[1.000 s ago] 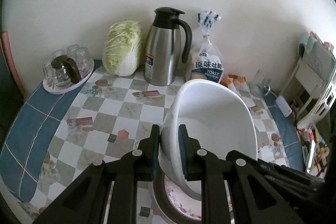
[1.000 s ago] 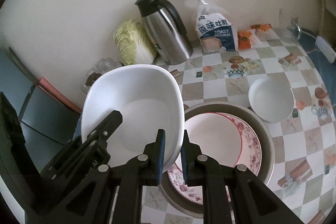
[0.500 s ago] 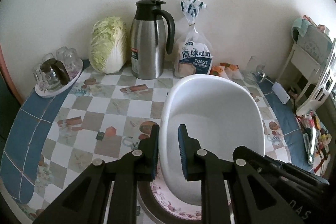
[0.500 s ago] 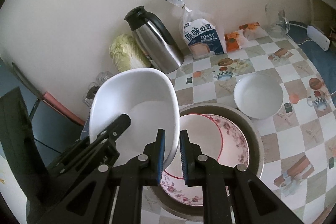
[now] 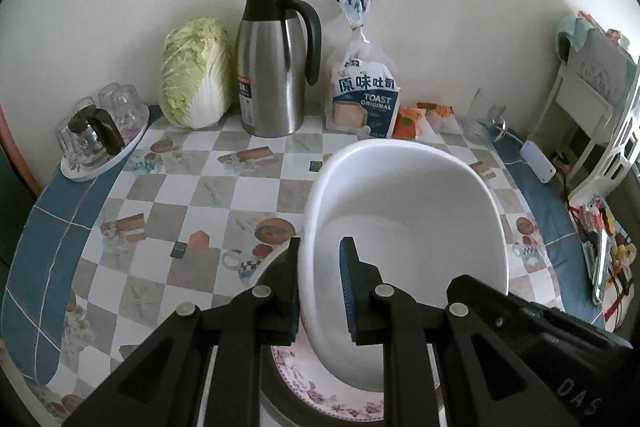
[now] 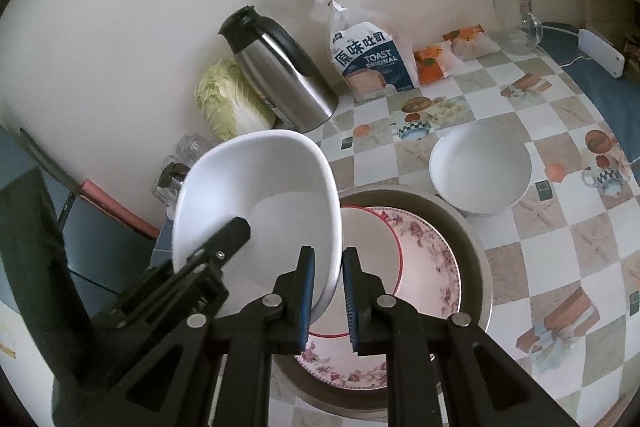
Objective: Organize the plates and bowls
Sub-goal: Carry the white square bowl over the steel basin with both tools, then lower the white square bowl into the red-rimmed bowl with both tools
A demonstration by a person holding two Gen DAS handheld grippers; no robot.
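Left tool (image 5: 319, 291) and right tool (image 6: 328, 291) clamped on opposite rims of white bowl (image 6: 260, 211) (tilted) above floral plate (image 6: 404, 267).

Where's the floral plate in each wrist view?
Left wrist: floral plate at bottom centre, mostly hidden under the big white bowl and the gripper.
Right wrist: floral plate at centre, lying in the grey basin, right of the big white bowl.
Shared landmark: toast bag against the wall, beside the steel jug.
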